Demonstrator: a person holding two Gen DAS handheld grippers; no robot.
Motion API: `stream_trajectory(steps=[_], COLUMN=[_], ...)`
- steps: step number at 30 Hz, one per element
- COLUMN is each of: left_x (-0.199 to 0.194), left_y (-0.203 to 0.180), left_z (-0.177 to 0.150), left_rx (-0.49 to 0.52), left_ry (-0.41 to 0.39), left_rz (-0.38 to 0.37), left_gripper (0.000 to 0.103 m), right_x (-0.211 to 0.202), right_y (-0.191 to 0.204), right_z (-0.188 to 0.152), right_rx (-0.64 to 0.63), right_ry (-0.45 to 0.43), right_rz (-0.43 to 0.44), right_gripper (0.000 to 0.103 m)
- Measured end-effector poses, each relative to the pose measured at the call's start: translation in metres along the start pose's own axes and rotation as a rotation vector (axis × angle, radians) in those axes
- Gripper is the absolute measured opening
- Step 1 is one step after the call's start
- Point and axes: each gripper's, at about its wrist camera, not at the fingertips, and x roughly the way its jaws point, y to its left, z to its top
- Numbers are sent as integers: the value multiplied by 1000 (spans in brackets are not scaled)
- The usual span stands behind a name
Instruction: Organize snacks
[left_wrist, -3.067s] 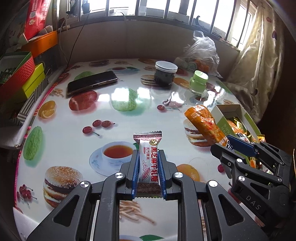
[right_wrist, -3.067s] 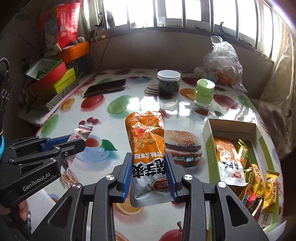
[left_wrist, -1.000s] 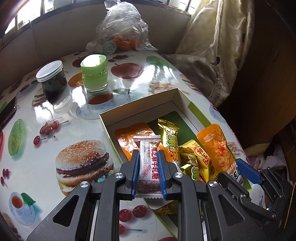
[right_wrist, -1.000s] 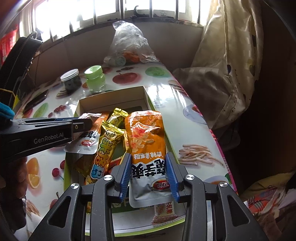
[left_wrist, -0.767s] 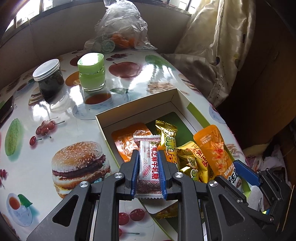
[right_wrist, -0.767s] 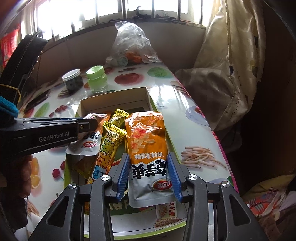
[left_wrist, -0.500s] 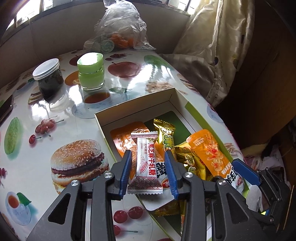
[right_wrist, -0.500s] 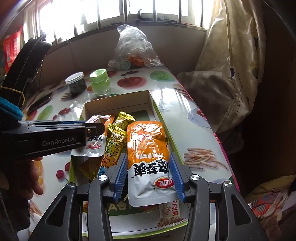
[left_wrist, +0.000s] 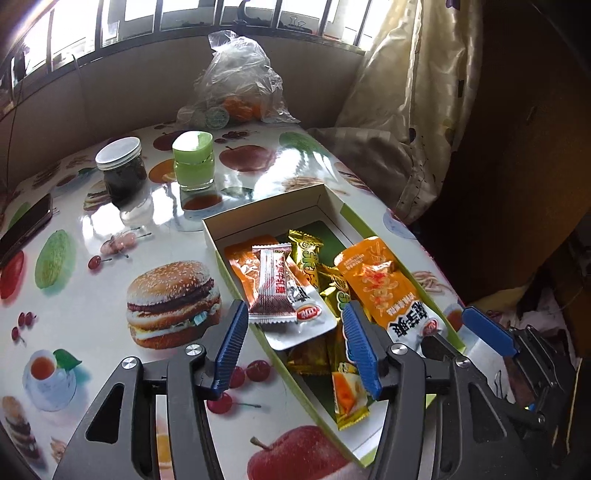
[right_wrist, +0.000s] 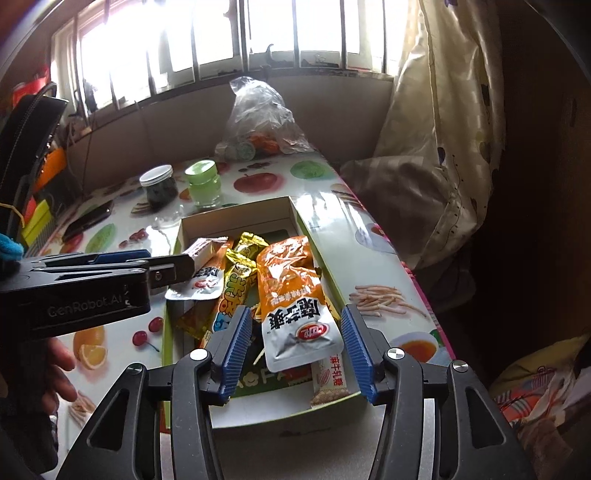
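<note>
Box: the open white snack box (left_wrist: 266, 208) sits on your table (left_wrist: 92, 280) with the food pictures. It is the spot everything else is told from.
Your left gripper (left_wrist: 293, 338): it hangs over the near left side of the box. Its jaws are opening, and the blue pads touch nothing.
Candy bar: the white and brown candy bar (left_wrist: 274, 286) lies inside the box, on top of an orange pack, free of the pads.
Your right gripper (right_wrist: 291, 345): it hangs over the near end of the box. Its jaws are opening too.
Orange bag: the big orange snack bag (right_wrist: 295, 295) lies in the box between those pads, not pinched.
Jars: a dark jar (left_wrist: 120, 171) and a green jar (left_wrist: 194, 160) stand behind the box.
</note>
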Motion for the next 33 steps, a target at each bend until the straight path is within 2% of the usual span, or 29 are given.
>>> stream_trajectory(steps=[2, 7, 11, 15, 19, 22, 26, 33], left_x=[-9, -26, -31, -33, -34, -33, -26, -28], left_y=[0, -1, 3, 5, 5, 3, 5, 3], left_z=[-9, -35, -61, -85, -104, -116, -130, -138], left_rx=[-9, 8, -8, 7, 17, 39, 30, 26], left_ry=[-11, -32, -7, 2, 13, 13, 57, 40], left_rz=[1, 60, 62, 109, 117, 155, 153, 154], left_gripper=[55, 55, 55, 55, 55, 55, 55, 55], right_x=[-8, -22, -28, -32, -30, -29, -27, -23], right_y=[-2, -4, 0, 6, 11, 15, 12, 11], right_z=[-7, -27, -42, -58, -72, -81, -90, -101], right_rx=[13, 44, 40, 36, 35, 18, 38, 29], right_ry=[-4, 0, 14, 31, 58, 70, 88, 98], right_rz=[-6, -6, 3, 14, 11, 7, -13, -56], right_gripper=[50, 51, 51, 53, 54, 55, 55, 57])
